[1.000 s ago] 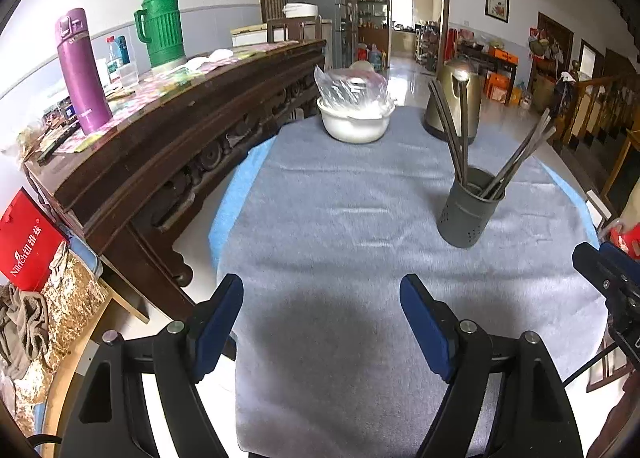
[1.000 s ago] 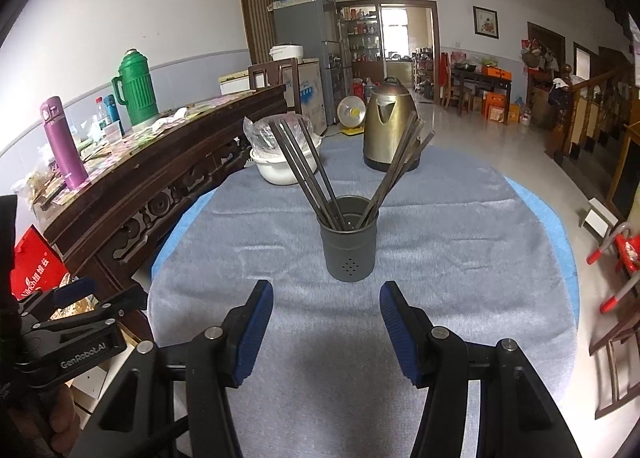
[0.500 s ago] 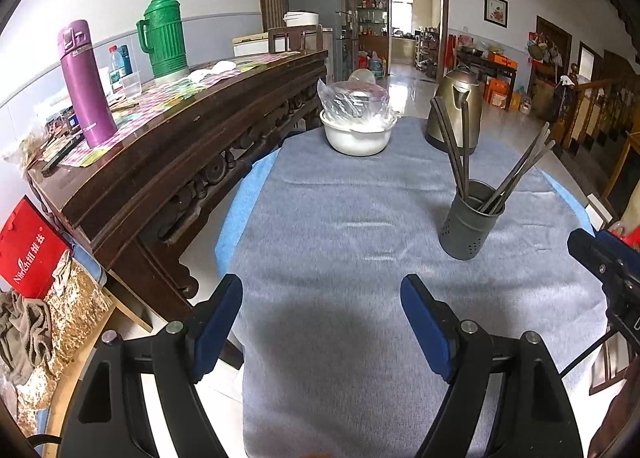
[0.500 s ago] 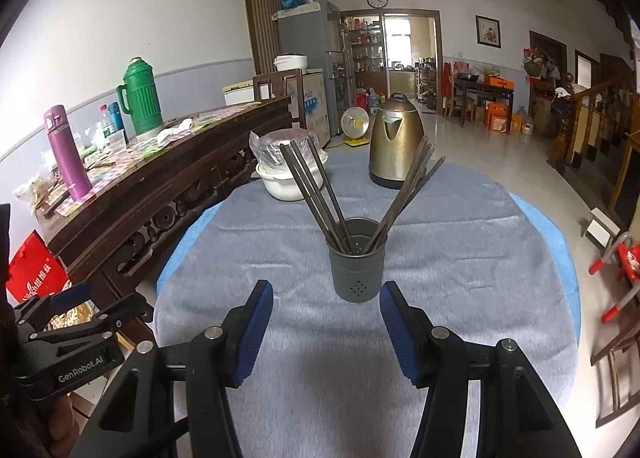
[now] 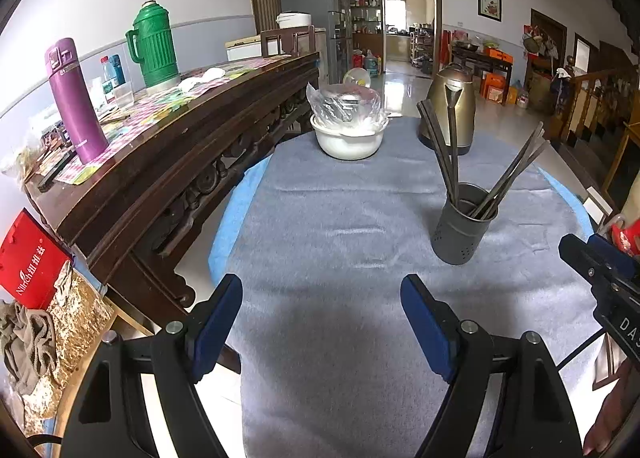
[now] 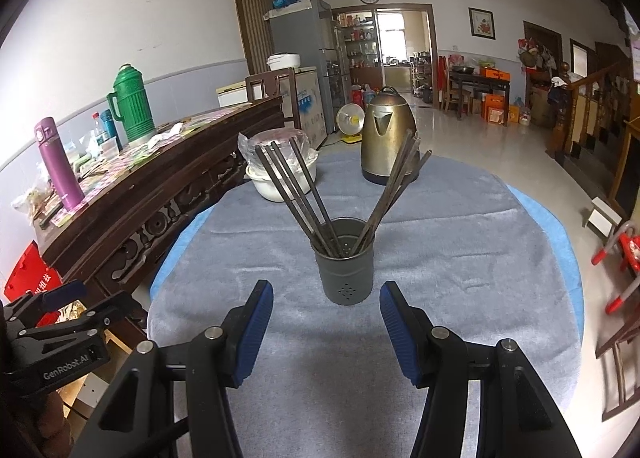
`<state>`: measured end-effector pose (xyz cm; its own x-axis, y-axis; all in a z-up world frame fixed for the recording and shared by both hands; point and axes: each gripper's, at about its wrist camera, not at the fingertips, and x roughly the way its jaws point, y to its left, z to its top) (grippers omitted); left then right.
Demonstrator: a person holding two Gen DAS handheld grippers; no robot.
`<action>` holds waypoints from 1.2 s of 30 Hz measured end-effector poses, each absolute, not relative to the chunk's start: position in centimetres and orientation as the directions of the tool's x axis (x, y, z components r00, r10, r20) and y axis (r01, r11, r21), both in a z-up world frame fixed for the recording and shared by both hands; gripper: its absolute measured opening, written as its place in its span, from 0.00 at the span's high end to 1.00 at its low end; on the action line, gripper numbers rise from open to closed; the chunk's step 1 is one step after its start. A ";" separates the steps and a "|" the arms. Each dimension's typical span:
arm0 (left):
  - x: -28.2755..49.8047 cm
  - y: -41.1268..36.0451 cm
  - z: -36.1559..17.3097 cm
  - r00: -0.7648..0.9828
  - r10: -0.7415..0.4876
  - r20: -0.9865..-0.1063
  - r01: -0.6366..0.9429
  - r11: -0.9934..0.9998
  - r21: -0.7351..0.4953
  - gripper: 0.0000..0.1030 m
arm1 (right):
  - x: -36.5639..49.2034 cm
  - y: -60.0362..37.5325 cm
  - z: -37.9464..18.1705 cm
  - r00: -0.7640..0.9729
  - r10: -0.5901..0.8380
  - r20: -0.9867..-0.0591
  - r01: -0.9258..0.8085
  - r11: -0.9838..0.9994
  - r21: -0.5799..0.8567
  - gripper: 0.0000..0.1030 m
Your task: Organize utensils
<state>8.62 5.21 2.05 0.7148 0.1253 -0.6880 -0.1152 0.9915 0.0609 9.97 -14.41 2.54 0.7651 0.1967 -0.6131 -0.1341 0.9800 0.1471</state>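
The round table (image 6: 500, 258), covered with a grey cloth (image 6: 440, 250), carries a grey utensil cup (image 6: 346, 270) just ahead of the right gripper (image 6: 326, 322), with a white bowl (image 6: 276, 185) and kettle (image 6: 386, 137) further beyond.

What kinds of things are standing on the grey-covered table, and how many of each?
Utensil holder with dark sticks: 1
White bowl covered in plastic: 1
Brass-coloured kettle: 1
Total: 3

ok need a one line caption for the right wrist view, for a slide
Open right claw poised before a gray utensil holder of dark chopsticks on a gray-clothed table, kettle and covered bowl behind.
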 end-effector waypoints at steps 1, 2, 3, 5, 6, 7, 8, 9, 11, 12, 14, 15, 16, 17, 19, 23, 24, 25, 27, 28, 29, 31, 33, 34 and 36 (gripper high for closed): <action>8.6 5.1 2.1 0.715 0.126 -0.688 -0.115 0.991 0.062 0.20 | 10.0 -14.4 2.5 0.765 0.197 -0.613 -0.135 0.980 0.148 0.42; 8.7 5.1 2.1 0.714 0.126 -0.689 -0.115 0.991 0.063 0.20 | 10.0 -14.5 2.5 0.765 0.200 -0.612 -0.136 0.979 0.149 0.42; 8.7 5.0 2.2 0.713 0.127 -0.689 -0.115 0.991 0.065 0.20 | 10.0 -14.5 2.5 0.766 0.200 -0.611 -0.137 0.979 0.150 0.42; 8.8 5.0 2.2 0.712 0.131 -0.690 -0.117 0.991 0.067 0.20 | 10.1 -14.6 2.5 0.766 0.203 -0.610 -0.139 0.979 0.150 0.42; 8.8 4.9 2.2 0.712 0.131 -0.690 -0.117 0.991 0.067 0.20 | 10.1 -14.6 2.5 0.766 0.204 -0.610 -0.142 0.979 0.150 0.42; 8.8 4.9 2.2 0.711 0.132 -0.691 -0.118 0.991 0.068 0.20 | 10.2 -14.6 2.5 0.766 0.205 -0.609 -0.143 0.978 0.149 0.42; 8.8 4.9 2.2 0.710 0.133 -0.691 -0.119 0.991 0.068 0.20 | 10.3 -14.7 2.4 0.766 0.206 -0.609 -0.144 0.978 0.149 0.42; 8.8 4.9 2.2 0.709 0.133 -0.692 -0.120 0.990 0.068 0.20 | 10.3 -14.7 2.4 0.765 0.207 -0.610 -0.145 0.978 0.150 0.42; 8.9 4.8 2.2 0.708 0.135 -0.693 -0.120 0.990 0.070 0.20 | 10.4 -14.9 2.4 0.765 0.209 -0.609 -0.144 0.977 0.155 0.42; 8.9 4.8 2.3 0.709 0.135 -0.692 -0.120 0.990 0.070 0.20 | 10.5 -15.0 2.4 0.765 0.210 -0.609 -0.144 0.977 0.156 0.42; 9.0 4.7 2.3 0.710 0.135 -0.691 -0.119 0.990 0.071 0.20 | 10.5 -15.0 2.5 0.766 0.211 -0.607 -0.144 0.977 0.157 0.42; 9.0 4.8 2.3 0.710 0.136 -0.691 -0.120 0.990 0.071 0.20 | 10.5 -14.9 2.6 0.767 0.211 -0.606 -0.145 0.977 0.157 0.42; 9.0 4.8 2.3 0.710 0.137 -0.691 -0.121 0.990 0.072 0.20 | 10.6 -15.0 2.6 0.767 0.211 -0.606 -0.145 0.977 0.157 0.42; 9.0 4.7 2.4 0.711 0.137 -0.690 -0.121 0.990 0.072 0.20 | 10.6 -15.0 2.6 0.768 0.210 -0.604 -0.146 0.977 0.154 0.42; 9.1 4.7 2.4 0.711 0.137 -0.690 -0.121 0.990 0.072 0.20 | 10.6 -14.9 2.6 0.769 0.208 -0.604 -0.148 0.978 0.148 0.42; 9.3 4.8 2.5 0.708 0.135 -0.693 -0.120 0.990 0.071 0.20 | 10.8 -14.8 2.5 0.767 0.210 -0.607 -0.149 0.977 0.149 0.42; 9.4 4.7 2.5 0.708 0.134 -0.694 -0.119 0.990 0.070 0.20 | 10.8 -14.7 2.5 0.767 0.210 -0.607 -0.150 0.977 0.149 0.42; 9.5 4.7 2.6 0.707 0.134 -0.694 -0.118 0.990 0.070 0.20 | 10.8 -14.8 2.5 0.767 0.210 -0.606 -0.150 0.978 0.148 0.42; 9.6 4.7 2.5 0.707 0.135 -0.694 -0.118 0.990 0.073 0.20 | 10.9 -14.7 2.4 0.768 0.209 -0.605 -0.151 0.978 0.146 0.42; 9.7 4.6 2.5 0.706 0.135 -0.695 -0.118 0.990 0.073 0.20 | 11.0 -14.7 2.4 0.769 0.209 -0.605 -0.151 0.978 0.146 0.42; 9.8 4.6 2.4 0.704 0.135 -0.697 -0.117 0.990 0.073 0.20 | 11.1 -14.7 2.4 0.768 0.209 -0.605 -0.151 0.978 0.146 0.42; 10.0 4.6 2.2 0.701 0.134 -0.701 -0.117 0.991 0.072 0.20 | 11.2 -14.7 2.4 0.767 0.209 -0.606 -0.151 0.978 0.146 0.42; 10.3 4.6 2.0 0.697 0.132 -0.705 -0.114 0.991 0.072 0.20 | 11.5 -14.9 2.1 0.765 0.207 -0.609 -0.147 0.978 0.148 0.42; 10.5 4.6 1.9 0.696 0.129 -0.706 -0.112 0.991 0.071 0.20 | 11.7 -15.0 1.8 0.763 0.205 -0.613 -0.142 0.978 0.150 0.42; 10.9 4.5 1.4 0.690 0.133 -0.711 -0.114 0.991 0.075 0.20 | 12.3 -15.5 1.4 0.758 0.199 -0.621 -0.130 0.979 0.154 0.42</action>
